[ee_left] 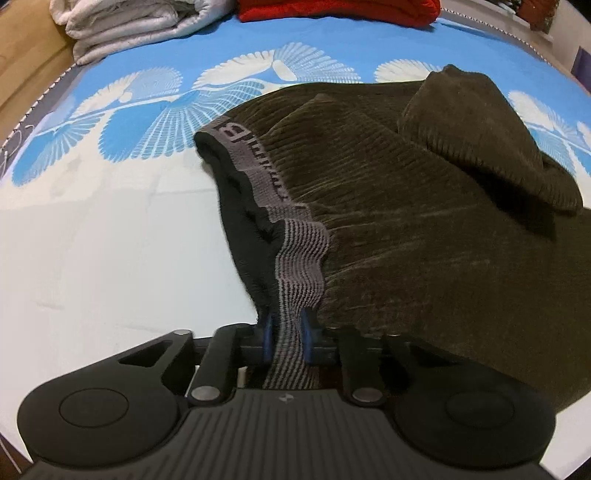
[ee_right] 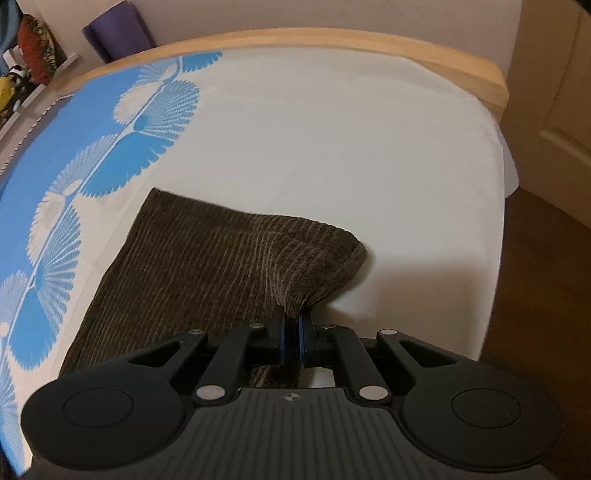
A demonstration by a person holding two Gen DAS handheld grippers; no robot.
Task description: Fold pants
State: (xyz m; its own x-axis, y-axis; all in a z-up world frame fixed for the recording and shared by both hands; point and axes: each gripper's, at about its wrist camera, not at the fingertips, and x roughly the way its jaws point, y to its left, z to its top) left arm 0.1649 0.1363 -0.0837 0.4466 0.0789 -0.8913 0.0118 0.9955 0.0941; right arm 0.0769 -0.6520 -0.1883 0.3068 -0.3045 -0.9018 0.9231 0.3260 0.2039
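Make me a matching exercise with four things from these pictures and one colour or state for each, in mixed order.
Things:
1. waistband
2. left gripper
3. folded garment at the far edge
4. bed frame

States or colours:
a. red
b. grey with stripes
c. light wood
d. shut on the waistband

Pairs: 1-b, 2-d, 3-a, 4-c

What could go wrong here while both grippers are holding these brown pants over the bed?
The left gripper pinches only the grey waistband, so the heavy corduroy might slip out. The right gripper holds a small bunch of the pants near the bed edge; the fold may go crooked.
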